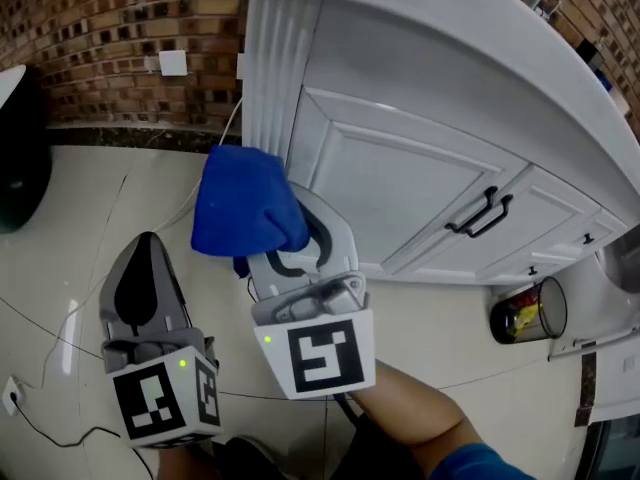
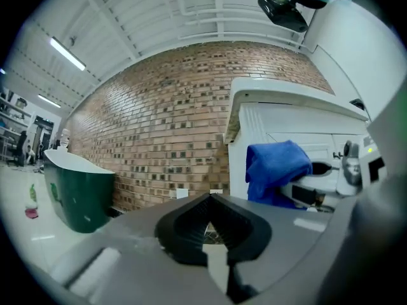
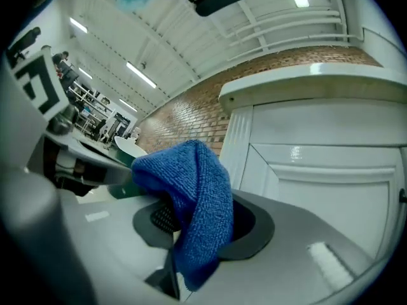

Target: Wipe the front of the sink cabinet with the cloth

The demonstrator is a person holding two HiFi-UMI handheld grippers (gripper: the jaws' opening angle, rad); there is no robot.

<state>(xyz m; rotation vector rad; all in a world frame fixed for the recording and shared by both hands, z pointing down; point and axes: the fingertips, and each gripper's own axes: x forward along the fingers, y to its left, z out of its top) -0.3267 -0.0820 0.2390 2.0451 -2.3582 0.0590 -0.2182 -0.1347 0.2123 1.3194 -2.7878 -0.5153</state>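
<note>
The white sink cabinet (image 1: 400, 188) fills the upper right of the head view, with panelled doors and black handles (image 1: 483, 213). My right gripper (image 1: 290, 238) is shut on a blue cloth (image 1: 245, 203), which bunches over its jaws. The cloth hangs by the fluted left corner post (image 1: 268, 88); I cannot tell whether it touches. In the right gripper view the cloth (image 3: 194, 196) drapes between the jaws of the gripper (image 3: 191, 224), with the cabinet door (image 3: 318, 189) beyond. My left gripper (image 1: 148, 268) is lower left over the floor, shut and holding nothing. Its own view shows this gripper (image 2: 213, 224) and the cloth (image 2: 276, 170).
A brick wall (image 1: 100, 28) with a white socket plate (image 1: 172, 63) runs behind the cabinet's left end. A dark green tub (image 2: 79, 192) stands at the left. A clear cup (image 1: 530, 313) with items sits on the tiled floor at the right. Thin cables (image 1: 60, 433) lie on the floor.
</note>
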